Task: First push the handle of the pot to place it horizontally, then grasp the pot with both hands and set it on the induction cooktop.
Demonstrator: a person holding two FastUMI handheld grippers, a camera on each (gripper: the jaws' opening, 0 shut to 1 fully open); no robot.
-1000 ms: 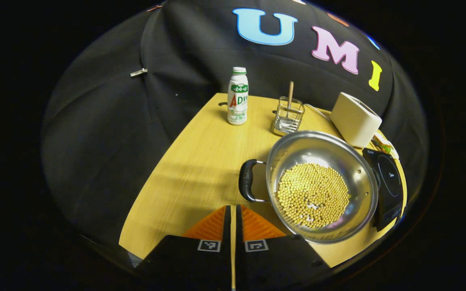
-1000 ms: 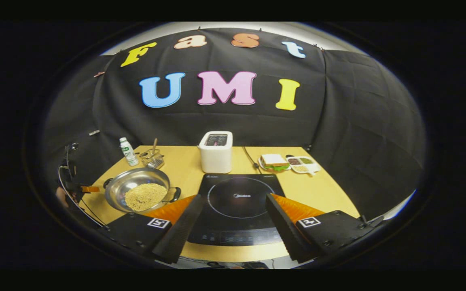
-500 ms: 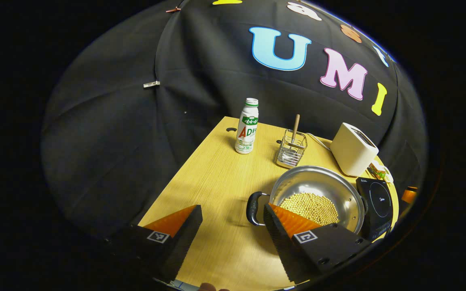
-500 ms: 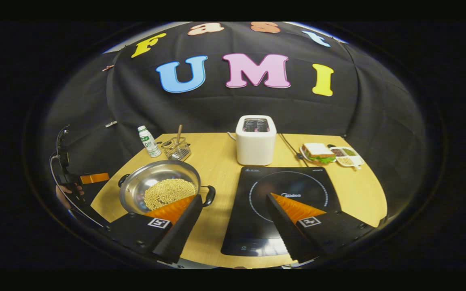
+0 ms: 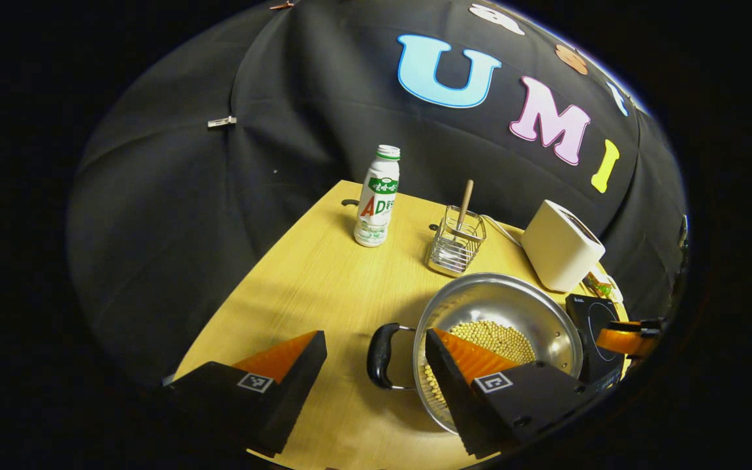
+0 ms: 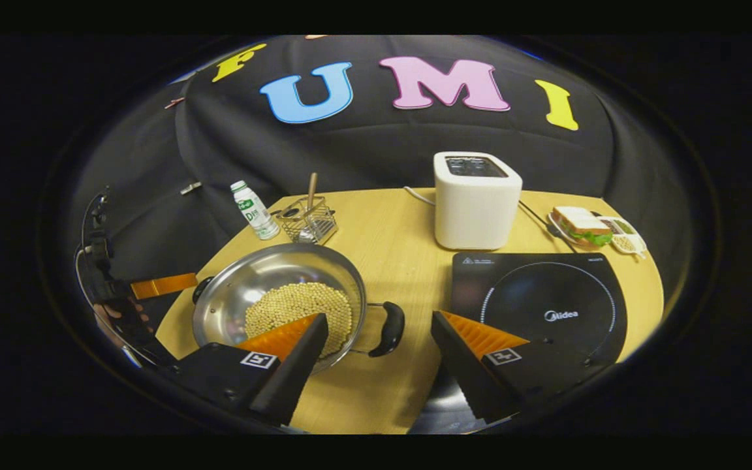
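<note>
Item: round steel pot of yellow beans (image 6: 278,297), lower left, beside black induction cooktop (image 6: 546,307). 2 grippers, left (image 5: 376,365), right (image 6: 379,349): jaws wide, empty, straddling black handles. Risk: uneven lift spills beans.

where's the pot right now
The pot sits on the table left of the cooktop in the right gripper view, in front of the wire holder and bottle.
</note>
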